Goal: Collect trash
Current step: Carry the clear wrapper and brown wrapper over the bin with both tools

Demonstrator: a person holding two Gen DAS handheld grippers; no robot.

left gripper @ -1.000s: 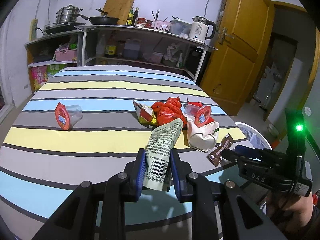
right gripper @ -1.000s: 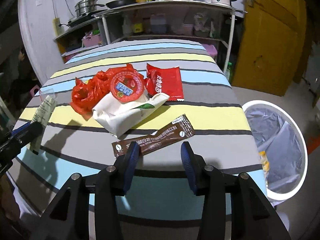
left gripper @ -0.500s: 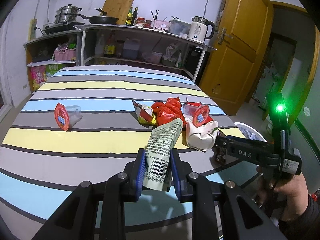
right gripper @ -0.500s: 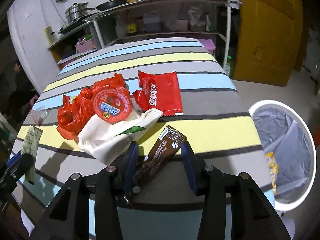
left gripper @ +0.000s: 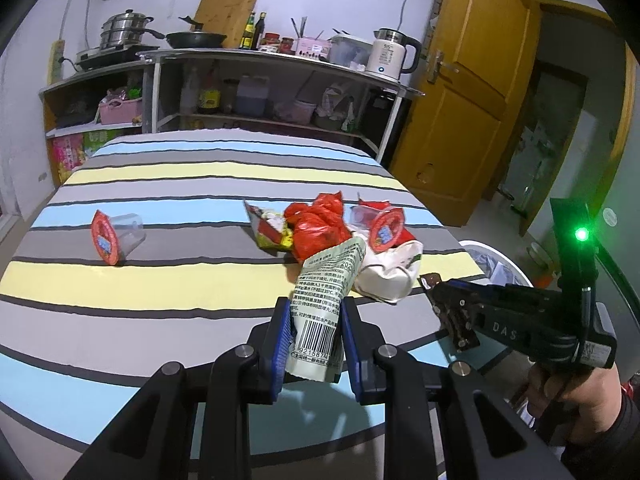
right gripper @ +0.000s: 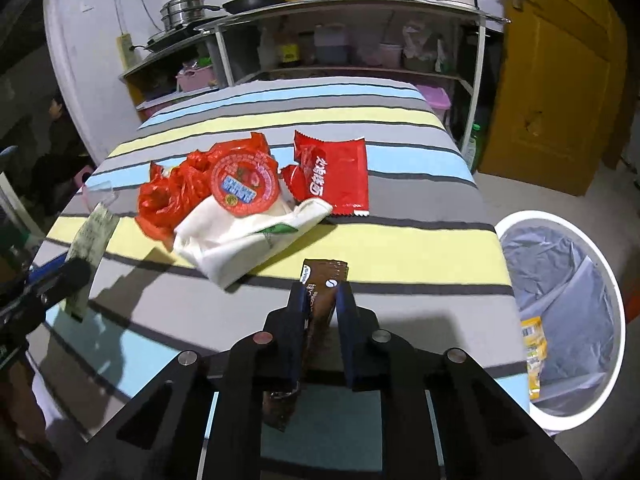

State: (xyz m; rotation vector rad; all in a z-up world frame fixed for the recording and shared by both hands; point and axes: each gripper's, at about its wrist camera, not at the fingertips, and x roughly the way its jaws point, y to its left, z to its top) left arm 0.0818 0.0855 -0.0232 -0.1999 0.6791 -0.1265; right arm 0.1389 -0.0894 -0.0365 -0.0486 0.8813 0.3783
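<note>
Bin (right gripper: 560,320) in right view, cup (left gripper: 116,236) in left

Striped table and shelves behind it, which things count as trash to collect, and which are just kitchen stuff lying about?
Trash job:
- pale printed snack pouch, in left tool
- brown coffee sachet, right tool closing on it
- red crumpled plastic bag
- red flat wrapper
- clear red-lidded cup
- white lined bin

Lying about:
- white electric kettle
- black frying pan
- steel stacked pot

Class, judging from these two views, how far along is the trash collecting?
Done: one yellow wrapper lies in the bin. In hand: left tool holds a green pouch; right tool is closing on a brown sachet. Left: red bag, cups, wrappers.
</note>
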